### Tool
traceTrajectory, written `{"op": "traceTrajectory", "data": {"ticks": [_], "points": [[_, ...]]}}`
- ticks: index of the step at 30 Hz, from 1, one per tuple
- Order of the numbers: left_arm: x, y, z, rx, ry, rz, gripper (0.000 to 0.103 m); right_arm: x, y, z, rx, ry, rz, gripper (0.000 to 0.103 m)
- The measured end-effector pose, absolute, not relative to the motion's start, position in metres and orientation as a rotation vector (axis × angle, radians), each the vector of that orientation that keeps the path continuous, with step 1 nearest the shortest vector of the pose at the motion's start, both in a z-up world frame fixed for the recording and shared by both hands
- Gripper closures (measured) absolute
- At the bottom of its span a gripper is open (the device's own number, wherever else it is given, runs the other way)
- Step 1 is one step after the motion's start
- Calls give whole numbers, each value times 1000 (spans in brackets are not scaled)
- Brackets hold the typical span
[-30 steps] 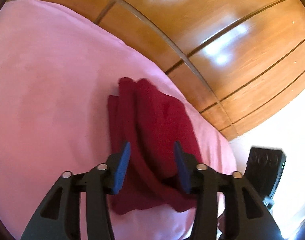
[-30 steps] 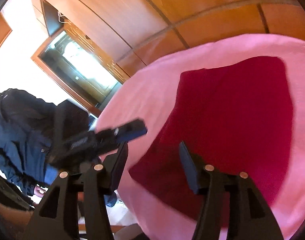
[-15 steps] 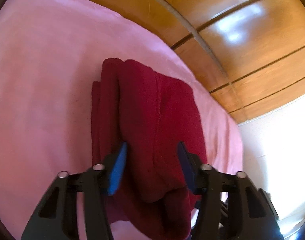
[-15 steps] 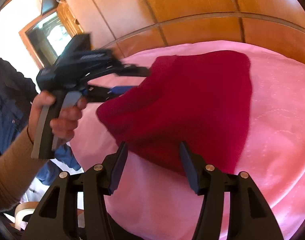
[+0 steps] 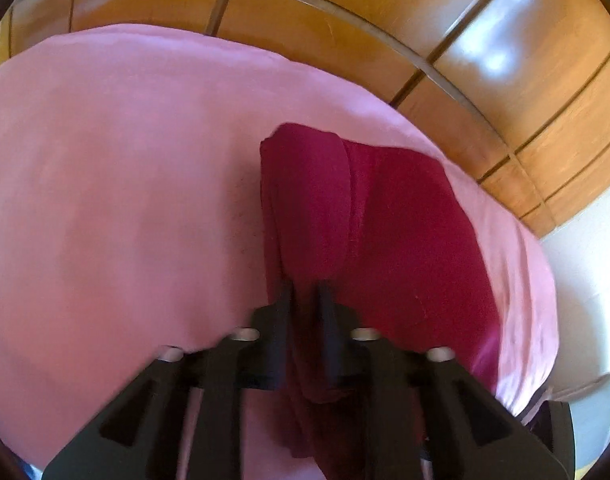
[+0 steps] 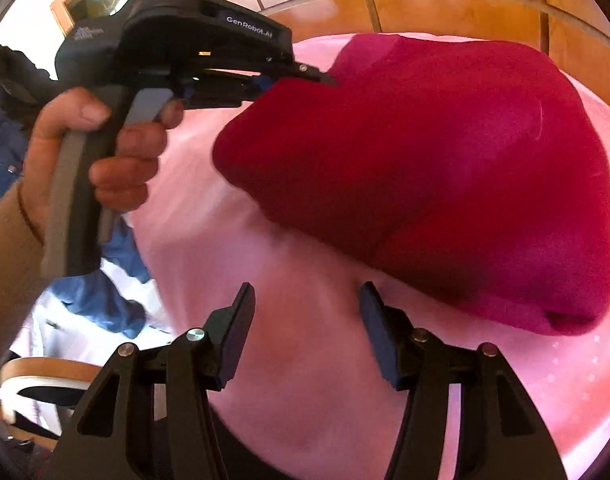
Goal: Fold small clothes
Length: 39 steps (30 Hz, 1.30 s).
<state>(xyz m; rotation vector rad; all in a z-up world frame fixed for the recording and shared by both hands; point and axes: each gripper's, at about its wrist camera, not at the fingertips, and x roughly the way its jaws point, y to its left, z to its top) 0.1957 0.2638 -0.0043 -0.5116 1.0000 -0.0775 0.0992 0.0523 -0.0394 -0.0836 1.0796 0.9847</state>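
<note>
We see a dark red garment lying partly folded on a pink sheet, wooden panelling behind it. The left gripper has its fingers drawn narrow on a ridge of the cloth at the garment's near edge; from the right wrist view the same gripper meets the garment's upper left corner, held by the person's hand. The right gripper stands wide, nothing between its fingers, over bare sheet just beside the garment's lower edge. From the left gripper the garment runs forward and to the right, its long axis lying roughly along that gripper's fingers. From the right gripper it lies ahead and to the right, its long side crossing the view on a diagonal. We judge the left hand the nearer, being already on the cloth; the next fold likely turns on the right gripper reaching the free lower edge opposite.
</note>
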Motion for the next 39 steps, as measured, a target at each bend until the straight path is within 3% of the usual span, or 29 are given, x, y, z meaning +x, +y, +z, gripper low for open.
{"op": "traceTrajectory", "data": {"ticks": [1, 4, 9, 15, 19, 21, 23, 25, 33, 39], "points": [[194, 267, -1, -546, 990, -66, 47, 100, 43, -31, -76, 1074, 1004, 47], [186, 274, 12, -651, 940, -112, 45, 99, 16, -10, -42, 1044, 1024, 36], [185, 264, 24, -621, 909, -121, 35, 132, -30, 19, 75, 972, 903, 35], [194, 241, -1, -364, 997, -40, 39, 174, -35, -10, 71, 1024, 693, 34], [188, 255, -19, -477, 989, -84, 39, 175, -26, -35, 74, 1103, 750, 35], [188, 257, -17, -488, 974, -101, 39, 182, -34, -31, 124, 1103, 778, 32], [189, 258, -12, -507, 956, -139, 39, 189, -41, -27, 185, 1093, 787, 18], [191, 260, -7, -539, 932, -172, 39, 202, -54, -21, 260, 1083, 795, 11], [202, 268, -24, -631, 979, -245, 37, 278, -66, -42, 543, 1152, 764, 9], [205, 276, -42, -721, 953, -345, 61, 294, -60, -58, 584, 1181, 799, 12]]}}
